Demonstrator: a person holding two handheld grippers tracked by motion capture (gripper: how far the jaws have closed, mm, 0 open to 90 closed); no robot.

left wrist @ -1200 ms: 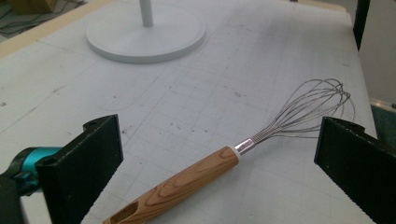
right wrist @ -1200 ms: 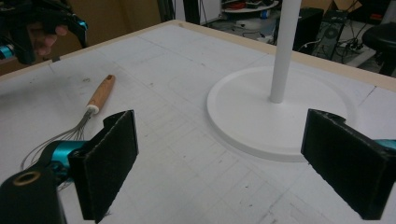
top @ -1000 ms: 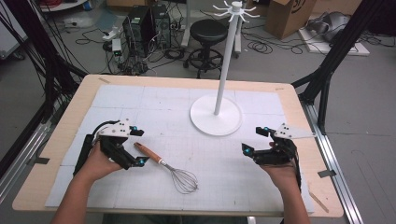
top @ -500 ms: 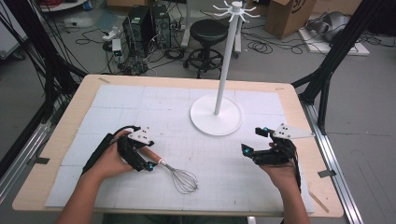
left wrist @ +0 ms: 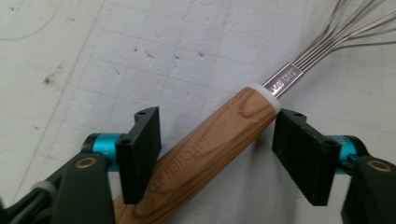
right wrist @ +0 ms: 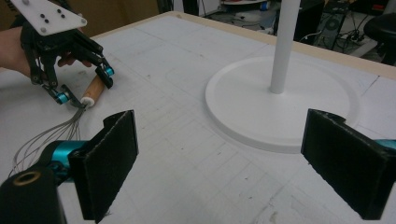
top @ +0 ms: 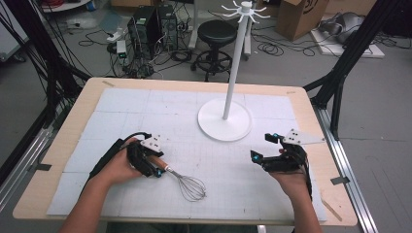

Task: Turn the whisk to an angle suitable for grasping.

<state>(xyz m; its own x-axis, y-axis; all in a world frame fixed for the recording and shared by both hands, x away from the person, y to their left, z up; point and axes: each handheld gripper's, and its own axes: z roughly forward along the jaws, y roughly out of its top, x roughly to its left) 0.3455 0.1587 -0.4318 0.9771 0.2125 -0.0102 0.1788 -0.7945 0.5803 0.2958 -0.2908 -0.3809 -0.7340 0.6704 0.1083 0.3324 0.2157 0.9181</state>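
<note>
The white stand (top: pixel 225 119) rises from its round base at the counter's (top: pixel 87 104) far middle, a tall post blocking any straight sweep there. The whisk (top: pixel 182 178) lies at the near left, its wires spreading rightward. Between it and the right gripper (top: pixel 266 154) the white mat lies bare, as does the far left.

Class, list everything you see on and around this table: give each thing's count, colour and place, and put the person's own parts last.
Whisk: one, wooden handle, wire head; front left of mat.
Hook stand: one, white; centre of mat.
Mat: one, white, gridded; covering the table.
Table: one, light wood.
Stool: one, black; floor behind.
Computer towers: two, black; floor behind.
Cardboard box: one, brown; floor behind.
Left gripper: black; jaws have just been closing around the whisk handle.
Right gripper: black, jaws open; right of mat.
</note>
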